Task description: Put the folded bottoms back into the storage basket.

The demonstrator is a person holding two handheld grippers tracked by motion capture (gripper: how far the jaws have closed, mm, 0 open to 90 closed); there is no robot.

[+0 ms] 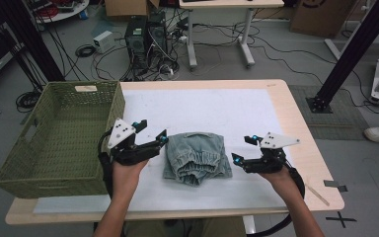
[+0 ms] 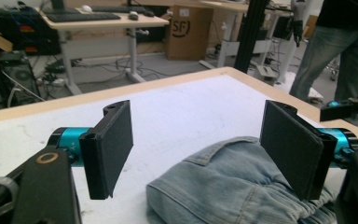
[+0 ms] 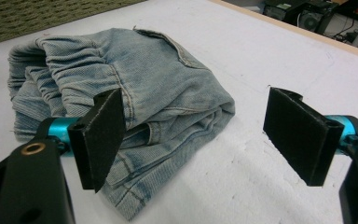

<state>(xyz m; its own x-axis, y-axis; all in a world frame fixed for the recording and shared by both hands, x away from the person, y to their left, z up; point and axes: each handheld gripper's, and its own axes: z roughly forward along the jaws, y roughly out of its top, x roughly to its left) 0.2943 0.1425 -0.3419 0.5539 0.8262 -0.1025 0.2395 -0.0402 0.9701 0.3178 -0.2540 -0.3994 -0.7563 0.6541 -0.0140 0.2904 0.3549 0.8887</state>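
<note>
A folded garment of faded light-blue denim cloth (image 1: 196, 158), coarse-woven with stitched seams, is seen on a matt white sheet (image 1: 212, 111) over a pale smooth wooden tabletop (image 1: 303, 143), a rough olive-green woven wicker basket (image 1: 59, 136) lying at nine o'clock.

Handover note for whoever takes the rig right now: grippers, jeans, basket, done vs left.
Left gripper: open, nothing held, just left of the folded jeans.
Right gripper: open, nothing held, just right of them.
Jeans: folded into a compact bundle mid-table on the white mat.
Green wicker basket: at the table's left edge; nothing visible inside it.
Done: folding looks finished.
Left, probably: grip the bundle from both sides and move it into the basket.
</note>
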